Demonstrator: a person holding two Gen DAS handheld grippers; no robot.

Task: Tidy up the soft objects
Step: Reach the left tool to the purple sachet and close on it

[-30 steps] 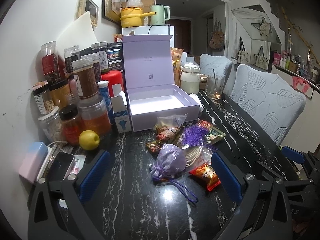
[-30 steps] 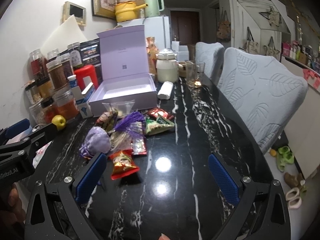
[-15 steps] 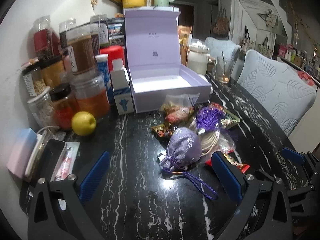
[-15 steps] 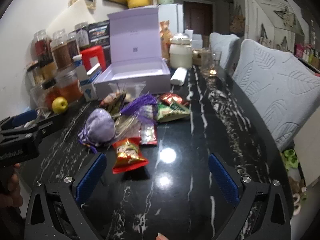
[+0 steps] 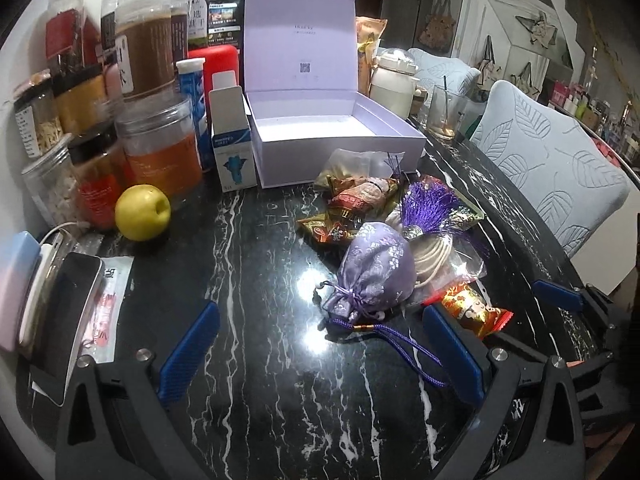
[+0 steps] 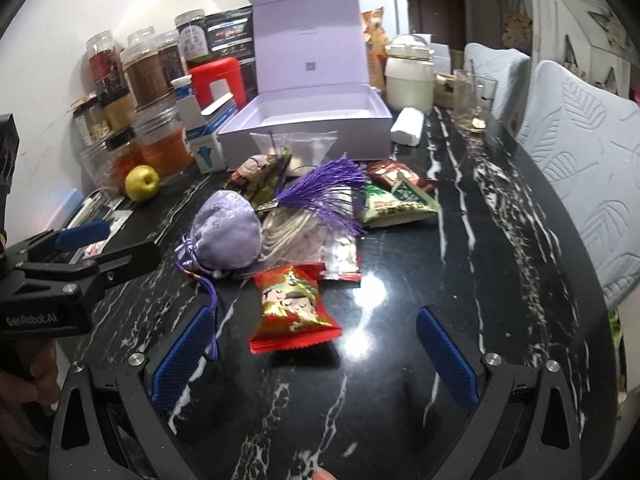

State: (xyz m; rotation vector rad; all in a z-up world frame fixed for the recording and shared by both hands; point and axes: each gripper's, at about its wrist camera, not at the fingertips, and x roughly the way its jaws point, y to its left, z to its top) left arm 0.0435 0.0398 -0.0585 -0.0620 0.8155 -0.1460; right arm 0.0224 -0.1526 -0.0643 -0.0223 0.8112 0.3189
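The approach step was judged in hand: both the left gripper and right gripper were held with jaws spread and empty, the lavender pouch lay on the bench before the open box, and a closing grasp would be required next.

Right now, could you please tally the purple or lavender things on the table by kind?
Drawstring pouch: 1
Tassel: 1
Open box: 1
Total: 3
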